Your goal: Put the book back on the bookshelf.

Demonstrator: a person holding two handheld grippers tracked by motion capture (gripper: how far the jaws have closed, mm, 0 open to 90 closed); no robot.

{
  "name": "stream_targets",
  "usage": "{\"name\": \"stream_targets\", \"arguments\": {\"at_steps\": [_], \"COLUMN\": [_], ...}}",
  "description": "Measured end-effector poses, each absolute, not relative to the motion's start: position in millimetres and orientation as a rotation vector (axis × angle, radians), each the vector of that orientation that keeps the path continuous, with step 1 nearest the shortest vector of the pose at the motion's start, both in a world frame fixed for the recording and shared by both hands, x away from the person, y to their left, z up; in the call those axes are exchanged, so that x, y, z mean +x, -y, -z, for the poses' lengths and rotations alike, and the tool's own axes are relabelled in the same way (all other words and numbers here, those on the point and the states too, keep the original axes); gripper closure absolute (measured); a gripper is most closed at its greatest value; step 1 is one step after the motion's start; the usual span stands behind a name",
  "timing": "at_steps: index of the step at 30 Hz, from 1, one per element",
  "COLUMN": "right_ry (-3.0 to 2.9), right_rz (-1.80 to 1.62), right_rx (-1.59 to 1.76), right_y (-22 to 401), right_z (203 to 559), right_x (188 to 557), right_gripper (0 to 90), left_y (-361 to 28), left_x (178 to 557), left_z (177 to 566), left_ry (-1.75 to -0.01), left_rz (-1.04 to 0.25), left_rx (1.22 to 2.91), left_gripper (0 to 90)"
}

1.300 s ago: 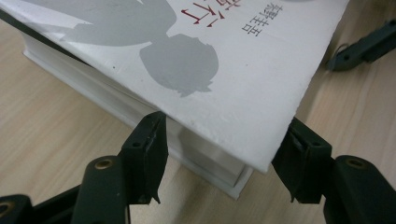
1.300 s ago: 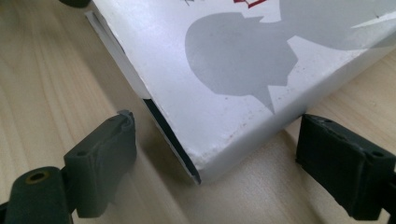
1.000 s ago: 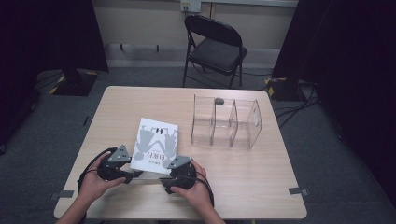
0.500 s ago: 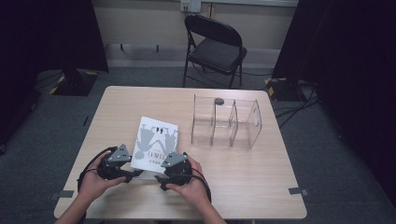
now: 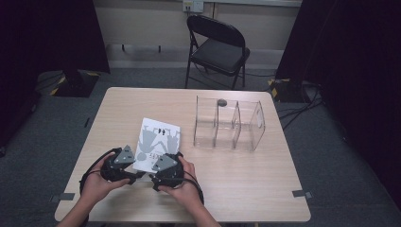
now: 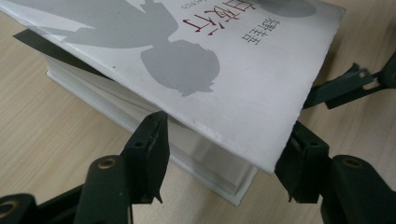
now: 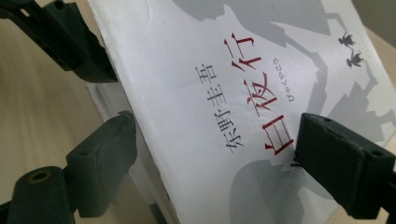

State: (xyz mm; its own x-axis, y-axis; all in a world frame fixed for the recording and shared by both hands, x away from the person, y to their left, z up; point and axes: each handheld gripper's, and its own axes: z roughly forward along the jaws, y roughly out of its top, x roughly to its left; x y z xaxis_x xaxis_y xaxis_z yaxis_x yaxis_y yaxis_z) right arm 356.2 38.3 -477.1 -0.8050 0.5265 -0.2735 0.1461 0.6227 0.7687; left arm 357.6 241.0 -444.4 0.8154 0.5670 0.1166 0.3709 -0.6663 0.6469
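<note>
Pale wooden counter (image 5: 236,170), near edge: your left claw (image 6: 224,161) and right claw (image 7: 210,154), both spread, straddle the white book (image 5: 158,142); its limp cover will likely bend, so grip the page block.

White book (image 7: 224,107) between the right gripper's (image 7: 205,158) black jaws: cover has pale grey silhouette figures, red title characters, dark grey author characters, two tiny black figures at its far end. Page block under cover, by the left gripper (image 6: 224,172), white. Both grippers black with grey three-cornered plates (image 5: 124,154). Table (image 5: 246,175) under them light wood grain. Beyond the right gripper, clear organiser (image 5: 229,124), colourless, small dark spot at its back edge. Chair (image 5: 216,45) past table black. Floor grey.
</note>
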Motion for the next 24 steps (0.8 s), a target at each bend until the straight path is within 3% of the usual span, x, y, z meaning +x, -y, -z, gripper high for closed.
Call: {"name": "stream_targets", "arguments": {"at_steps": [8, 12, 14, 16, 24], "right_ry": [-2.315, -2.302, -2.316, -2.325, -2.340], "right_rz": [-1.009, -0.992, -0.977, -0.987, -0.960], "right_rx": [0.540, 0.505, 0.483, 0.485, 0.469], "right_y": [-38.8, -39.3, -39.0, -35.6, -30.5], "right_z": [479.7, 474.8, 470.9, 463.5, 450.3], "right_x": [356.2, 352.4, 351.8, 351.8, 352.1], "right_gripper": [18.7, 30.9, 34.9, 40.2, 50.5], "left_y": [-241.3, -243.2, -244.4, -246.1, -271.9], "left_x": [359.7, 359.7, 358.6, 359.5, 365.9], "left_z": [443.8, 445.3, 448.5, 454.1, 466.5], "left_ry": [-0.679, -0.654, -0.667, -0.680, -0.753], "left_rz": [-0.382, -0.407, -0.435, -0.480, -0.472], "left_rx": [2.363, 2.340, 2.344, 2.340, 2.372], "left_gripper": [41.2, 45.7, 39.6, 26.8, 25.8]}}
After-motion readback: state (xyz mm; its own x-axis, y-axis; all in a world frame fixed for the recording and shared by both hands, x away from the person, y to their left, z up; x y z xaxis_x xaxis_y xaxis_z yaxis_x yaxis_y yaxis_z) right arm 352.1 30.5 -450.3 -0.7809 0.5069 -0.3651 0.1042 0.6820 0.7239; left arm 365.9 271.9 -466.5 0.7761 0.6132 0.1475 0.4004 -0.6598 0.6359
